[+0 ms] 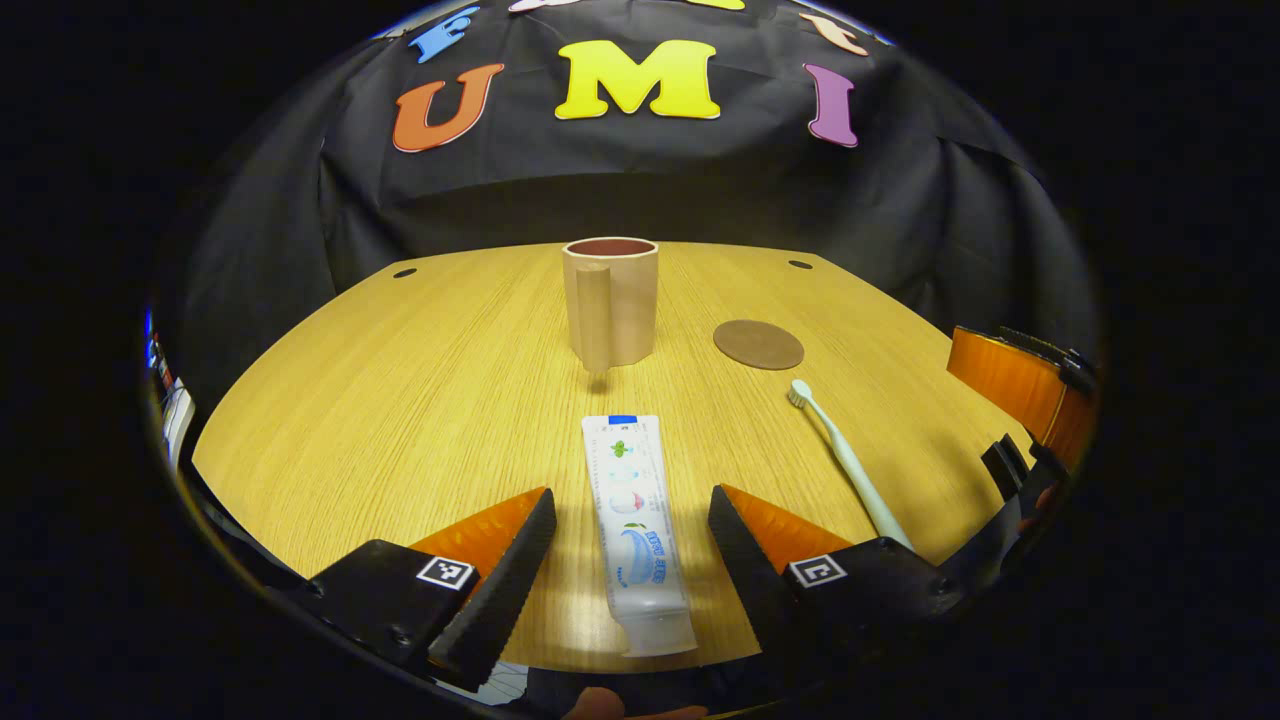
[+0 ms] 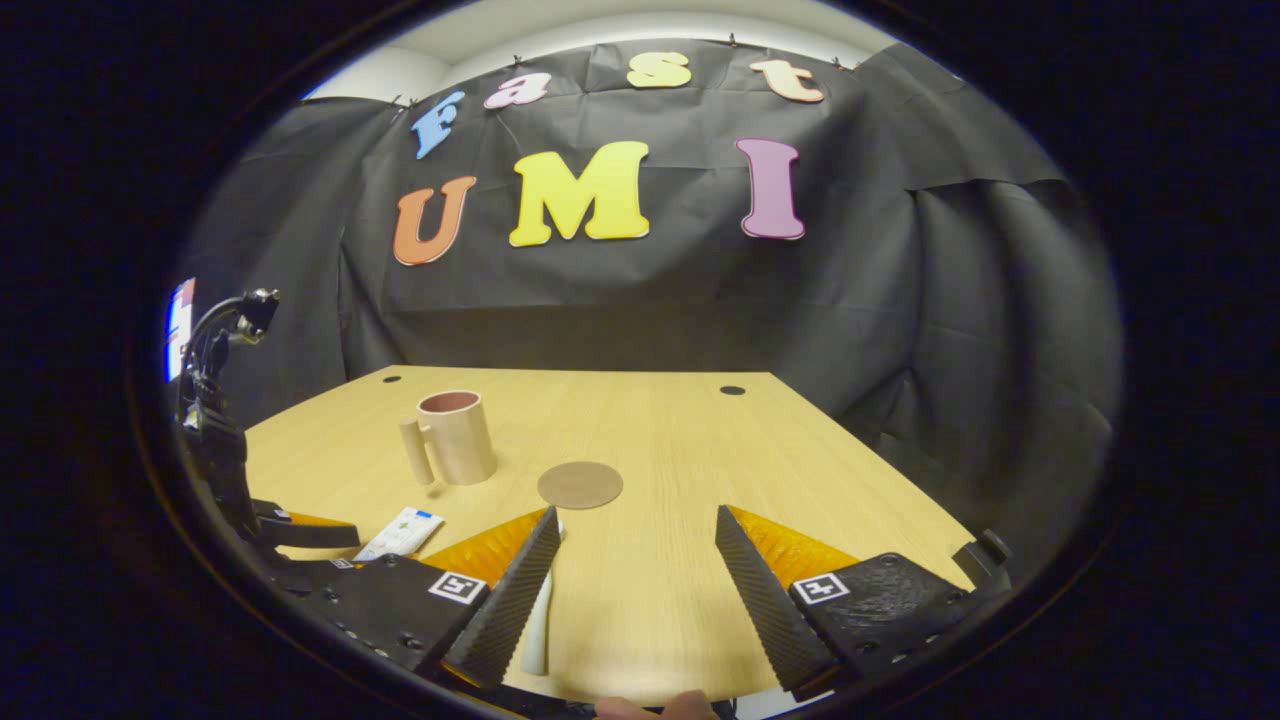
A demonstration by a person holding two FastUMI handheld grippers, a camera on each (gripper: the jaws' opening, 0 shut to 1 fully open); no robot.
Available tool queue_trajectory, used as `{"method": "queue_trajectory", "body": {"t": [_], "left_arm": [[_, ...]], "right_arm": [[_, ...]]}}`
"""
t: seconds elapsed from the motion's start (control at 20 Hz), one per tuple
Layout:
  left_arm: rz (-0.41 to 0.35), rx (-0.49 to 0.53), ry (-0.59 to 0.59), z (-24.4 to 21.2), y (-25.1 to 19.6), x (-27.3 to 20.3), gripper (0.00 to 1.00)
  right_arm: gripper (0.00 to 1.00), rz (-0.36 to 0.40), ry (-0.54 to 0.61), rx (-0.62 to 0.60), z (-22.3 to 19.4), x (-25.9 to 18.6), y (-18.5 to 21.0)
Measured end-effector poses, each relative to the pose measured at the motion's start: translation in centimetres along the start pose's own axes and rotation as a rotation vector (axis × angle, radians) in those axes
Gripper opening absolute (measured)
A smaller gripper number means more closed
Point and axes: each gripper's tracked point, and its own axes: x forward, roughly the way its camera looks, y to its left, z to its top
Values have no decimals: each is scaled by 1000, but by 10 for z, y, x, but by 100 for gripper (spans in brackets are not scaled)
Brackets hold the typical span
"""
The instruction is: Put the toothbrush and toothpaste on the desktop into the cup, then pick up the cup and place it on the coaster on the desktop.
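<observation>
Two grippers were held over a light wooden desktop [image 1: 400,400], and both sets of jaws were spread wide with nothing gripped. In the left gripper view, the left gripper [image 1: 632,520] was seen at 6 o'clock, its fingers standing on either side of a white toothpaste tube [image 1: 635,520] without touching it. That tube lay flat on the wood, its cap end toward the camera and its flat crimped end pointing to 12 o'clock. A beige cylindrical cup with a side handle [image 1: 610,303] stood upright at 12 o'clock from the tube, its handle turned toward the camera. A round brown coaster [image 1: 758,344] lay flat just to the cup's 3 o'clock side, apart from it. A pale green toothbrush [image 1: 845,460] lay at 4 o'clock from the cup, bristles pointing toward the coaster, its handle end hidden behind the left gripper's near finger. Part of the right gripper was seen at the 3 o'clock edge.

In the right gripper view, the right gripper [image 2: 637,570] was held at 6 o'clock above bare wood. The coaster [image 2: 580,484] lay at 11 o'clock from it, the cup [image 2: 455,436] farther on at 10 o'clock. The toothbrush's handle [image 2: 537,625] was partly hidden by one finger.
</observation>
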Motion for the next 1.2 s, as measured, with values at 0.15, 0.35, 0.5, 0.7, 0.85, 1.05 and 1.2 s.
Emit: {"method": "queue_trajectory", "body": {"t": [0.15,0.35,0.5,0.7,0.85,1.05,1.2], "left_arm": [[15,-7,10,-2,1,2,89],[42,-28,7,-1,6,1,60],[24,-57,-7,1,8,0,45],[19,-43,-85,23,9,-8,46],[35,-11,-162,42,16,-24,40],[52,-16,-265,73,28,-39,40],[69,-12,-311,88,35,-47,44]], "right_arm": [[95,7,12,-8,-5,3,2],[95,52,55,22,-17,8,16],[95,84,119,10,-32,16,27],[94,104,168,9,-42,26,42],[94,103,228,7,-56,37,49],[94,63,294,-32,-74,62,63],[93,57,310,-25,-75,68,67]]}}
